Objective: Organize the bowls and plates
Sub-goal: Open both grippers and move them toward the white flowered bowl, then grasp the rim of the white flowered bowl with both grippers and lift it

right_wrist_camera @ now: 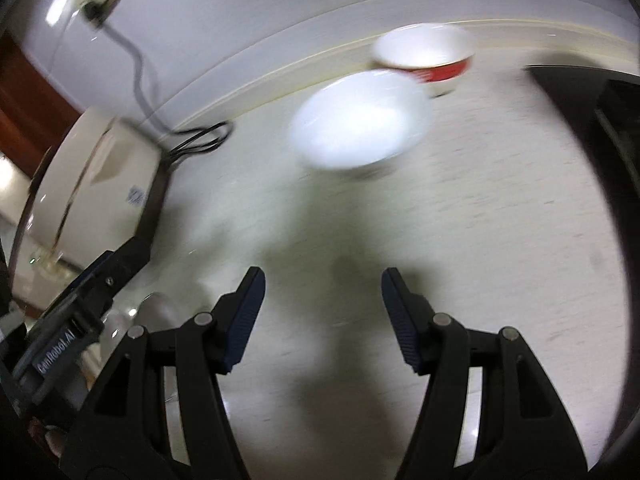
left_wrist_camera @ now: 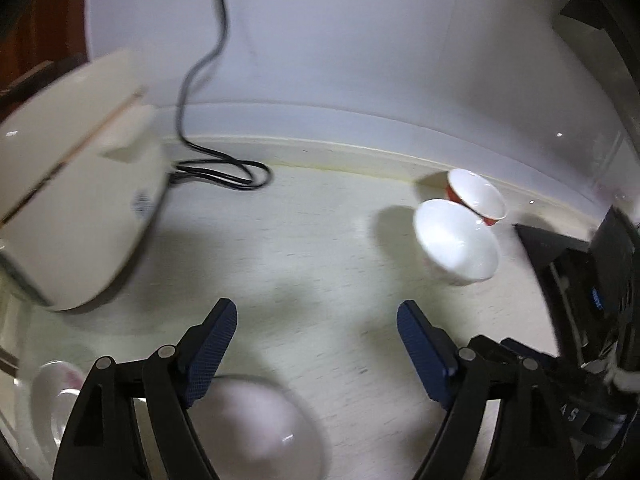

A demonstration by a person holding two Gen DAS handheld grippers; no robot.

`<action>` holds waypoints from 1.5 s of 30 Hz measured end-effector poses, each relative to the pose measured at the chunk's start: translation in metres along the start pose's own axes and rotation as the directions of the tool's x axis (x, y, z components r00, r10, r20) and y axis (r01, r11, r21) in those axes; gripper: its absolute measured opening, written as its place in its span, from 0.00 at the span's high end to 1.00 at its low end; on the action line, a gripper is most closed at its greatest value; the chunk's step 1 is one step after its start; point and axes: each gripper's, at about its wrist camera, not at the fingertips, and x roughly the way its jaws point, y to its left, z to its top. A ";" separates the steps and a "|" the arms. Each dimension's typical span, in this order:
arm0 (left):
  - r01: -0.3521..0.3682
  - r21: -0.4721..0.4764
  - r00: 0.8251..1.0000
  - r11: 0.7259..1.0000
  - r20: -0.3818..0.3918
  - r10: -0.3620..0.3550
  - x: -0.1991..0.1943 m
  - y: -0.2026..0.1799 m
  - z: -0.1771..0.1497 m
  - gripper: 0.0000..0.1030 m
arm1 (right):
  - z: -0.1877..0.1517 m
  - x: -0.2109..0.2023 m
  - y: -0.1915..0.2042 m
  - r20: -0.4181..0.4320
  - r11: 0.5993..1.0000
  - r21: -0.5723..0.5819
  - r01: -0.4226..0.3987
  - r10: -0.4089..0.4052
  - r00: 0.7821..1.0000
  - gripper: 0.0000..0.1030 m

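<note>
A white bowl (left_wrist_camera: 456,246) stands on the pale counter at the right, touching a red-banded bowl (left_wrist_camera: 476,197) behind it near the wall. Both show in the right wrist view, the white bowl (right_wrist_camera: 360,120) ahead and the red-banded bowl (right_wrist_camera: 426,60) behind it. My left gripper (left_wrist_camera: 316,320) is open and empty over the counter, with a blurred white plate (left_wrist_camera: 256,428) below its left finger and a small white dish (left_wrist_camera: 54,396) at the lower left. My right gripper (right_wrist_camera: 323,284) is open and empty, well short of the white bowl.
A cream appliance (left_wrist_camera: 76,200) with a black cord (left_wrist_camera: 216,80) stands at the left, also in the right wrist view (right_wrist_camera: 92,184). The other gripper's black body (right_wrist_camera: 80,312) is at my right view's lower left. A black object (left_wrist_camera: 580,264) lies at the right.
</note>
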 end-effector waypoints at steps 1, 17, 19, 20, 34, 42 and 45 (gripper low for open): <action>0.011 -0.008 1.000 1.000 -0.012 -0.011 0.005 -0.003 0.005 0.19 | 0.004 -0.001 -0.005 0.002 1.000 0.015 0.015 -0.015 1.000 0.38; 0.084 -0.049 0.972 0.995 -0.215 -0.092 0.102 -0.053 0.067 0.19 | 0.079 0.034 -0.039 -0.005 0.983 0.180 0.038 -0.038 0.999 0.38; 0.067 -0.055 0.970 0.996 -0.229 -0.078 0.115 -0.057 0.072 0.19 | 0.085 0.042 -0.043 -0.024 0.979 0.196 0.054 -0.050 0.998 0.38; 0.064 -0.060 0.968 0.996 -0.238 -0.077 0.121 -0.059 0.073 0.19 | 0.088 0.048 -0.047 -0.042 0.975 0.215 0.048 -0.040 0.998 0.38; -0.014 0.020 0.970 1.000 -0.243 0.019 0.160 -0.066 0.075 0.19 | 0.096 0.079 -0.059 -0.080 0.969 0.239 0.059 -0.041 0.996 0.39; -0.011 0.007 0.963 1.000 -0.269 0.013 0.168 -0.065 0.070 0.19 | 0.096 0.080 -0.060 -0.079 0.968 0.243 0.053 -0.035 0.996 0.39; -0.011 0.009 0.961 1.000 -0.275 0.013 0.174 -0.065 0.069 0.19 | 0.098 0.081 -0.062 -0.082 0.969 0.245 0.043 -0.024 0.996 0.43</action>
